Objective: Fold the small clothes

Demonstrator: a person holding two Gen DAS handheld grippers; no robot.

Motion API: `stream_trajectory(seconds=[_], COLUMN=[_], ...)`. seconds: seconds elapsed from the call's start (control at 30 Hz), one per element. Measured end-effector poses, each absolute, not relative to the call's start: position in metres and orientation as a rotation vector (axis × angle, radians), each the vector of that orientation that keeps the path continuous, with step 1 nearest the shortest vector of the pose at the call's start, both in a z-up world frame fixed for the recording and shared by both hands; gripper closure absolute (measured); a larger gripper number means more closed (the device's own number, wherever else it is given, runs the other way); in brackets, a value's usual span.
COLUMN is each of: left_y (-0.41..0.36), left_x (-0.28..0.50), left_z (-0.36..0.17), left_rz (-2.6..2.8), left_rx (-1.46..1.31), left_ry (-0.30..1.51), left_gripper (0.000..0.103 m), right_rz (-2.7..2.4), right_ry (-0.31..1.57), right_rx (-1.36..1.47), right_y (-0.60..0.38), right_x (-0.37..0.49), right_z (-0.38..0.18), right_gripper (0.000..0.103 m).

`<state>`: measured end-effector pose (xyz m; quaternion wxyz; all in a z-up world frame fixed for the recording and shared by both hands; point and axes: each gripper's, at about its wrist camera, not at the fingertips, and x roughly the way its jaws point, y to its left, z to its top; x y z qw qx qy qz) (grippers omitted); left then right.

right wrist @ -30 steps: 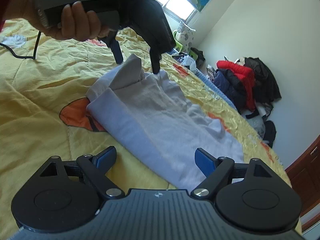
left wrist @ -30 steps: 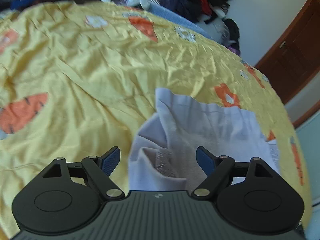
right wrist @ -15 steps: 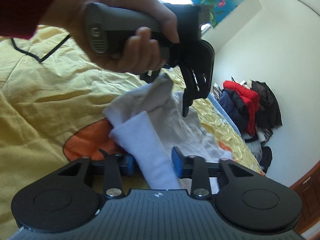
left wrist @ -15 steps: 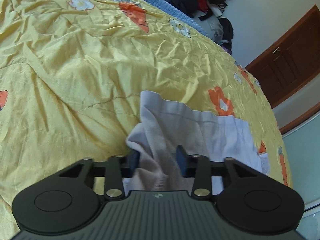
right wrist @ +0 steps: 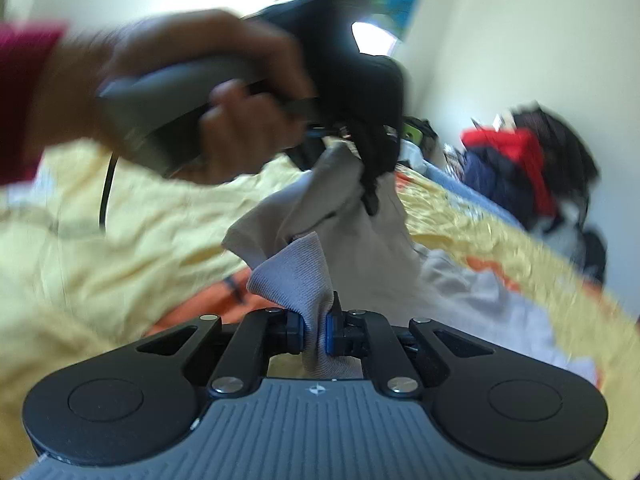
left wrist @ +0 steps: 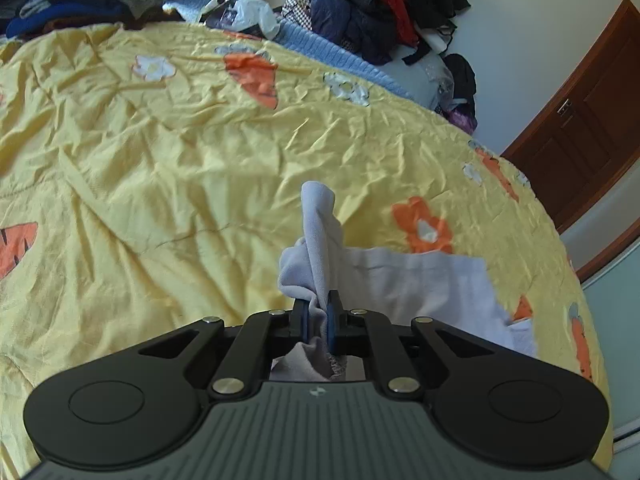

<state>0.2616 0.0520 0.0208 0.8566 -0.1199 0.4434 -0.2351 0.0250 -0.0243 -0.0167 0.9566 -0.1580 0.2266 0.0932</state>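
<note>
Pale grey garment, lower centre of frame: one edge is pinched in left gripper and right gripper, jaws just closed on cloth; lift-and-fold step is judged begun, an even carry-over being called for next.

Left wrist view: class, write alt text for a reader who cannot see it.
The left claw is shut on a bunched edge of a pale grey garment, which lies on a crumpled yellow bedspread with orange flowers. Piled clothes and a brown door sit behind.

No text, label or number can be read anywhere.
</note>
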Motion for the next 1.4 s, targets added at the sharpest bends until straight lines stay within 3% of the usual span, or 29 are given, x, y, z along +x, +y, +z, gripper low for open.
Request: stream_trajectory(seconds=[0.5,1.13,1.23,1.27,1.37,1.4], left_y=[-0.075,-0.213,-0.218,-0.219,-0.216,-0.214], left_x=[0.225,0.209,0.208,0.209,0.211,0.212], left_z=[0.068,0.013,0.015,0.016,0.023,0.027], left_rz=[-0.502,-0.523,-0.526,-0.529,-0.532,-0.531], left_rx=[-0.105,0.193,0.191,0.183,0.131,0.109], left_ry=[0.856,0.878,0.871,0.872,0.864,0.844], left_gripper=[0.095,0.093,0.091,0.090,0.065,0.046], right_rz=[0.063,0.009,0.007,0.004,0.007,0.008], right_ry=[0.420,0.481,0.494,0.499,0.506,0.507], right_rx=[0.228,0.777,0.800,0.812,0.867,0.884], right_y=[-0.166,-0.284,-0.288,-0.289,-0.297,-0.300], right_x=[-0.010,-0.019,-0.019,-0.019,-0.018,-0.018], right_z=[0.001,-0.058,-0.062,-0.063,-0.067,-0.068], right_gripper=[0.093,0.092,0.091,0.085,0.080,0.079])
